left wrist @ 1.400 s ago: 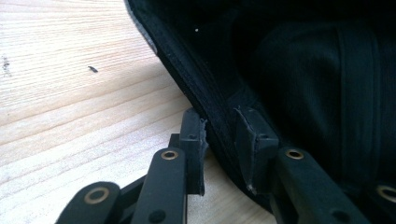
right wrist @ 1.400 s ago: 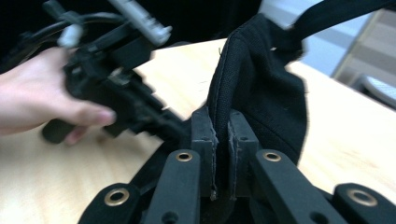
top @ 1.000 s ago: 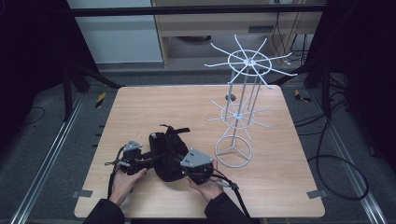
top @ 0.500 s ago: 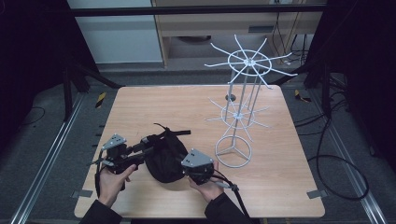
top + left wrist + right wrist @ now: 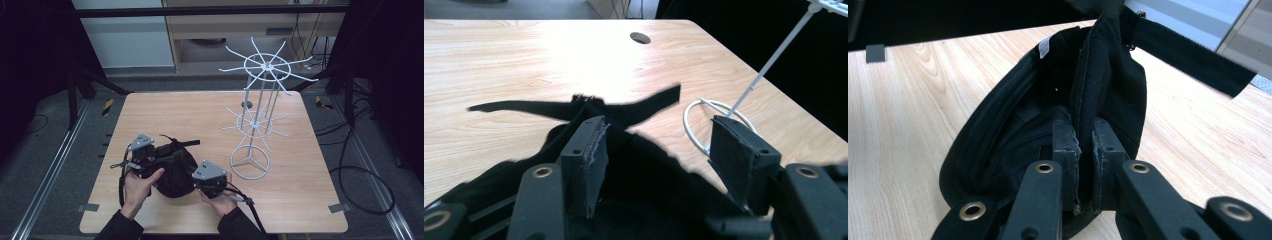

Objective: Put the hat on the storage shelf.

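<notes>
A black cap [image 5: 175,172] with a strap [image 5: 182,143] lies near the front of the wooden table [image 5: 200,115]. My left gripper [image 5: 162,156] hovers over the cap's left side. Its jaws have just been opening and stand open, and its pads [image 5: 594,150] are spread above the black cap [image 5: 649,175] without pressing on it. My right gripper [image 5: 194,179] is at the cap's right side. In the right gripper view it [image 5: 1085,135] is shut on a raised fold of the cap's fabric [image 5: 1088,85]. The loose strap [image 5: 1188,50] trails off behind it.
A white wire display stand [image 5: 257,90] with spoked hook rings rises at the right of the table. Its round base [image 5: 249,162] sits close to the cap's right, and the base ring [image 5: 696,120] shows beyond my left jaws. A cable hole [image 5: 640,37] is at the far side.
The left gripper has risen and come back right over the cap, and its jaws have spread wider. The right gripper has kept its grip and stayed put.
</notes>
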Motion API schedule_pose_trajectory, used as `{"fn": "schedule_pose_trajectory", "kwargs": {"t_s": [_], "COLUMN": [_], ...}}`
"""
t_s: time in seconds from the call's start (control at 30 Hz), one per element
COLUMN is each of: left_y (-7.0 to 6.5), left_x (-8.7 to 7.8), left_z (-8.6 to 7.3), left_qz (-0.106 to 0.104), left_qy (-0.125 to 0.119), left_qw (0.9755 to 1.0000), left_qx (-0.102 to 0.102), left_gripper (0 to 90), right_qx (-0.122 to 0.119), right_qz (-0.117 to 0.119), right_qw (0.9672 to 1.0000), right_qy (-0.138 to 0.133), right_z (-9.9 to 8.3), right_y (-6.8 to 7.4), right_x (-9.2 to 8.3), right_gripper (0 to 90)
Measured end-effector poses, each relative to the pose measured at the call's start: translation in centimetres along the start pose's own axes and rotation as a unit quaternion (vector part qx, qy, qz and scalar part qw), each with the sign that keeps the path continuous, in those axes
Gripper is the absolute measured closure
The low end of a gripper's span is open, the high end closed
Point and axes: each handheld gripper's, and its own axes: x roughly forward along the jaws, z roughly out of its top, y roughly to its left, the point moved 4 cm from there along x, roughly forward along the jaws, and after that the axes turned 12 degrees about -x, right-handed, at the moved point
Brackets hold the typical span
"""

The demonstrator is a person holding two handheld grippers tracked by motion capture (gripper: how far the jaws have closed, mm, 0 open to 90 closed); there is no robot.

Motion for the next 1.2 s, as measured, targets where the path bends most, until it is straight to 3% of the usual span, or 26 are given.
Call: {"fn": "schedule_pose_trajectory", "kwargs": {"t_s": [0.07,0.3,0.57,0.7,0.73,0.8,0.9,0.97,1.07,1.2], "left_y": [-0.1,0.5,0.5,0.4,0.4,0.4,0.1,-0.1,-0.2,-0.2], "left_x": [0.8,2.3,1.9,1.2,1.2,0.9,0.3,-0.2,-0.8,-1.6], "left_z": [-0.1,-0.8,-0.4,-0.4,-0.4,-0.2,0.2,0.5,1.1,1.6], "left_qz": [0.014,0.039,0.039,0.035,0.035,0.032,0.028,0.025,0.027,0.013], "left_qy": [0.006,0.023,0.018,0.007,0.007,0.004,-0.005,-0.010,-0.017,-0.029], "left_qw": [0.9999,0.9989,0.9989,0.9992,0.9992,0.9994,0.9996,0.9996,0.9992,0.9992], "left_qx": [-0.002,-0.011,-0.017,-0.017,-0.017,-0.013,0.000,0.009,0.023,0.023], "left_gripper": [38.9,42.3,68.5,77.3,78.8,79.2,79.9,80.5,80.9,81.2], "right_qx": [-0.012,-0.012,-0.001,0.022,0.022,0.029,0.045,0.042,0.055,0.064], "right_qz": [0.000,0.006,0.023,0.044,0.044,0.049,0.053,0.045,0.036,0.024], "right_qw": [0.9999,0.9999,0.9997,0.9985,0.9985,0.9974,0.9954,0.9959,0.9945,0.9946], "right_qy": [0.000,-0.008,-0.010,-0.023,-0.023,-0.044,-0.066,-0.066,-0.081,-0.079], "right_z": [0.0,0.1,0.2,0.6,0.6,1.1,1.6,1.7,1.6,1.2], "right_y": [0.2,0.3,0.5,0.5,0.5,0.3,-0.2,-0.6,-1.3,-2.3], "right_x": [0.0,-0.1,0.1,-0.4,-0.4,-1.7,-3.0,-3.8,-4.7,-5.1], "right_gripper": [83.9,83.9,81.9,65.7,65.7,57.3,52.4,50.1,47.3,45.5]}}
